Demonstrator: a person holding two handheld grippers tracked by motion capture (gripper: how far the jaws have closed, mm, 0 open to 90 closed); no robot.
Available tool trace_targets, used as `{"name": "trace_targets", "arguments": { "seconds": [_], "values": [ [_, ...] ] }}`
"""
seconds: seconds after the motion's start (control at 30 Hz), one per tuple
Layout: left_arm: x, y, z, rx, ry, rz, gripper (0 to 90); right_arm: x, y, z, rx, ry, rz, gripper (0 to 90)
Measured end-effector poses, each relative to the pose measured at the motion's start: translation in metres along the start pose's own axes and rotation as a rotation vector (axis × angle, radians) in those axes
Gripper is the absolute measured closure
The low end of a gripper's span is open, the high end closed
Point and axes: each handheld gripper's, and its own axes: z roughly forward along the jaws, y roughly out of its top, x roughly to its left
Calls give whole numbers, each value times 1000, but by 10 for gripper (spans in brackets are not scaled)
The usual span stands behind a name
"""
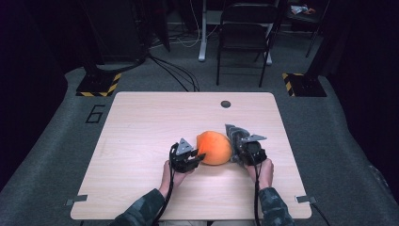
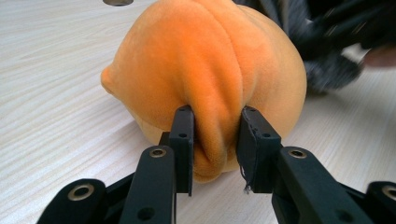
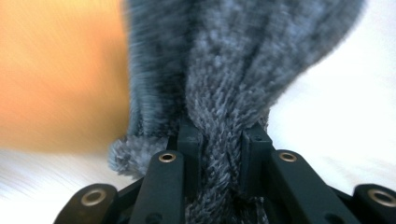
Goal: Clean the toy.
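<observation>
Nearest you, bottom centre of the high view, your forearms come in w/ a gripper in each hand. Your left gripper (image 1: 197, 157), just left of centre, is clenched on a fold of the orange plush (image 1: 214, 148). In the left gripper view, bottom centre, both jaws pinch a ridge of the orange fabric (image 2: 210, 88) and it bulges between them. Your right gripper (image 1: 237, 149), just right of centre, is clamped on the grey fuzzy fabric (image 1: 234, 134); in the right gripper view the jaws bite a bunched strand of that grey pile (image 3: 224, 107) at bottom centre, w/ orange blurred at the left edge.

So both grips are made, one on each material, and the two pieces sit touching at the middle of the table (image 1: 141, 127), slightly toward your side. The grey looks like a cover or second part that wraps the right side of the orange, but I can't tell if it's sewn on or loose. My read: grasping is done; pulling the grey clear of the orange is not yet done, since grey overlaps orange in every view. You're prob. around the midpoint.

Farther off, upper centre of the high view, a dark round grommet (image 1: 226, 104) sits near the far table edge, and beyond it a folding chair (image 1: 244, 33) stands on the floor.
</observation>
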Motion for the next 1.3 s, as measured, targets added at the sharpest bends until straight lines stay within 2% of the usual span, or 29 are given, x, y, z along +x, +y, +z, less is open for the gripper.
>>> {"name": "trace_targets", "arguments": {
  "seconds": [0.07, 0.13, 0.17, 0.23, 0.3, 0.33, 0.4, 0.43, 0.5, 0.57, 0.63, 0.73, 0.87, 0.9, 1.0, 1.1, 1.17, 1.2, 1.27, 1.3],
  "values": [
    [0, 0, 0, 0, -2, 2, 679, 0, 10, -16, -72, 48, 11, 742],
    [0, 0, 0, -2, -2, -1, 669, 9, 17, -23, -100, 89, -11, 743],
    [-1, 0, 0, -4, -5, -10, 659, 16, 20, -23, -89, 104, -32, 743],
    [1, 1, -1, 17, 6, 33, 586, 30, 19, -13, -41, 113, -84, 739],
    [-1, -1, -4, 49, 21, 87, 481, 37, 16, -2, 21, 84, -145, 737],
    [-3, -4, -5, 56, 36, 118, 451, 36, 14, 0, 3, 86, -133, 736],
    [-6, -8, -4, 87, 63, 180, 431, 32, 13, 0, 3, 92, -120, 734],
    [-6, -9, -3, 81, 67, 185, 435, 31, 13, 0, 6, 90, -106, 733],
    [-6, -9, 1, 60, 56, 169, 495, 31, 11, 1, 0, 89, -108, 731],
    [-8, -11, 5, 34, 61, 169, 591, 32, 11, 1, 1, 73, -120, 730],
    [-8, -10, 7, 15, 56, 151, 683, 33, 12, 1, 3, 54, -121, 729],
    [-7, -8, 6, 3, 36, 124, 754, 29, 13, -1, 2, 57, -105, 729],
    [-5, -5, 3, -8, 15, 99, 782, 23, 18, -7, -5, 75, -73, 726],
    [-5, -5, 2, -14, 12, 89, 785, 22, 21, -10, -15, 73, -82, 726],
    [-7, -3, -1, -14, -13, 75, 789, 23, 29, -25, -70, 102, -70, 724],
    [-12, -2, -5, -19, -42, 61, 790, 34, 39, -39, -137, 164, -69, 722],
    [-15, -1, -7, -22, -49, 76, 790, 46, 43, -43, -160, 198, -77, 720],
    [-16, -1, -8, -23, -53, 66, 790, 51, 44, -42, -148, 211, -89, 718],
    [-16, -1, -9, -5, -55, 91, 790, 59, 41, -34, -115, 186, -124, 715],
    [-16, -2, -8, -8, -51, 82, 790, 60, 39, -29, -107, 170, -137, 714]
  ]
}}
